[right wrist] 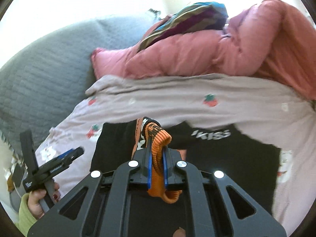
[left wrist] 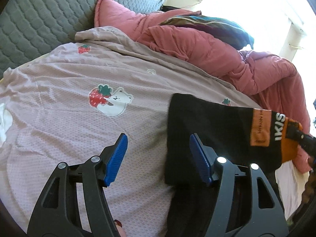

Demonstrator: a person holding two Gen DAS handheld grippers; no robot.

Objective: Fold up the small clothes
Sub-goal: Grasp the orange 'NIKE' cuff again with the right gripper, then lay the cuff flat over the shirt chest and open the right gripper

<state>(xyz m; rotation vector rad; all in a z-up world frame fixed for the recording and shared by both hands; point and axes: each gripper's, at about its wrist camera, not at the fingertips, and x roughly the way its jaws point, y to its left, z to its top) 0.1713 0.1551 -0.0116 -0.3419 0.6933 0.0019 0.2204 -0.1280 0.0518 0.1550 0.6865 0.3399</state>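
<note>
A small black garment point(left wrist: 209, 130) with orange trim and white "KISS" lettering lies partly folded on a pale pink strawberry-print sheet point(left wrist: 69, 118). My left gripper point(left wrist: 158, 154) is open and empty, its blue fingers point(left wrist: 116, 158) straddling the garment's left edge just above the sheet. My right gripper point(right wrist: 157, 169) is shut on the garment's orange ribbed cuff point(right wrist: 160, 140), held up over the black cloth point(right wrist: 227, 158). The right gripper also shows in the left wrist view point(left wrist: 302, 138) at the far right. The left gripper shows in the right wrist view point(right wrist: 65, 158) at lower left.
A crumpled pink quilt point(left wrist: 207, 45) lies along the far side of the sheet with a multicoloured striped cloth point(left wrist: 221, 25) on top. A grey quilted pillow point(left wrist: 39, 19) sits at far left. A white cloth point(left wrist: 4, 122) shows at the left edge.
</note>
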